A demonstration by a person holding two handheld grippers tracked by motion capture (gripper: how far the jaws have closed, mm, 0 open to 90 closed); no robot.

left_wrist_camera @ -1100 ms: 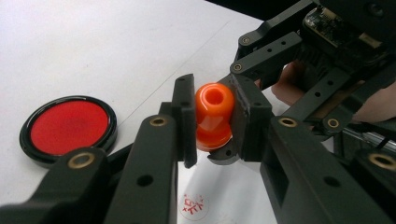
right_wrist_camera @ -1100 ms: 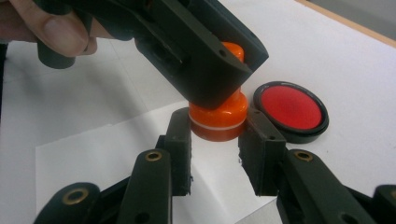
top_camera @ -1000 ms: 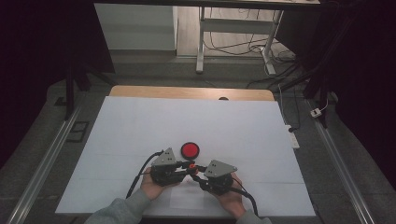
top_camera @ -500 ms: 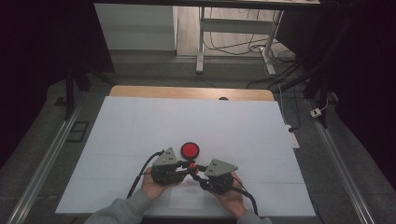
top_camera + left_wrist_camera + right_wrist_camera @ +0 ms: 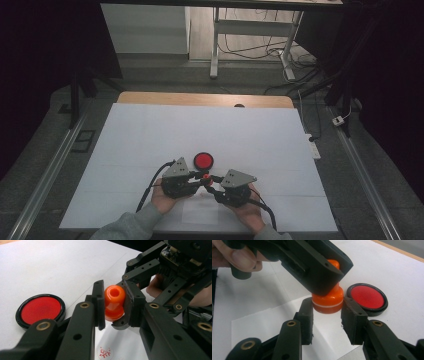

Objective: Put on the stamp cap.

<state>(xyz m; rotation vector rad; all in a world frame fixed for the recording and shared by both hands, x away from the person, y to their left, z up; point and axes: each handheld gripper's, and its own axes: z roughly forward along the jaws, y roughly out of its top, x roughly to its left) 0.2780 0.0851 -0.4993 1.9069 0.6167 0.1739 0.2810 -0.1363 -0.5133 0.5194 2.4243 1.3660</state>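
An orange stamp (image 5: 114,302) with a round knob top and a wider base (image 5: 328,302) hangs just above a white paper sheet (image 5: 262,320). My left gripper (image 5: 113,306) is shut on its upper part, pads pressing both sides. My right gripper (image 5: 327,315) has its jaws on either side of the stamp's base. They have just been opening, and thin gaps show between the pads and the base. In the high view the two grippers (image 5: 204,176) (image 5: 213,180) meet tip to tip near the table's front edge, with the stamp (image 5: 210,181) between them.
A round red ink pad (image 5: 203,160) in a black rim lies on the white table cover (image 5: 150,135) just beyond the grippers. A red stamped mark (image 5: 105,352) shows on the paper. A person's hands (image 5: 162,200) hold both grippers.
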